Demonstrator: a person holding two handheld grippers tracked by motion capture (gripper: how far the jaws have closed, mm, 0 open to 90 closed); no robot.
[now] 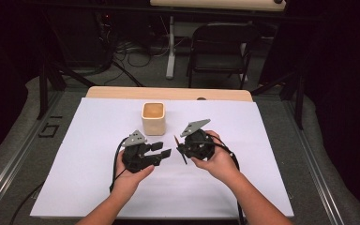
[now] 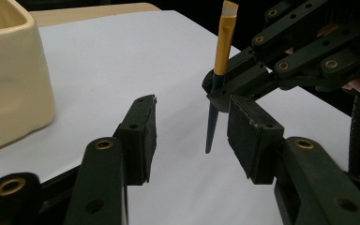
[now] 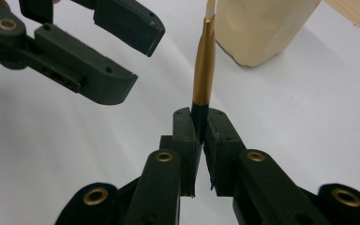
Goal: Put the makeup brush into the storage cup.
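A small brush (image 3: 202, 70) with a dark handle, gold ferrule and pale bristles stands upright, pinched by its handle in my right gripper (image 3: 199, 127), which is shut on it. From above, the brush (image 1: 180, 148) hangs between the two hands over the white sheet. My left gripper (image 2: 192, 136) is open, its jaws either side of the handle's lower end (image 2: 212, 126) without touching it. The right gripper view has that left gripper (image 3: 136, 54) close at upper left. A cream square cup (image 1: 153, 118) sits just behind both grippers.
A white sheet (image 1: 98, 178) covers most of the wooden table (image 1: 168, 93). The cup (image 2: 9, 70) is near the left gripper's left side. A black folding chair (image 1: 220, 47) and cables on the floor lie beyond the table's far edge.
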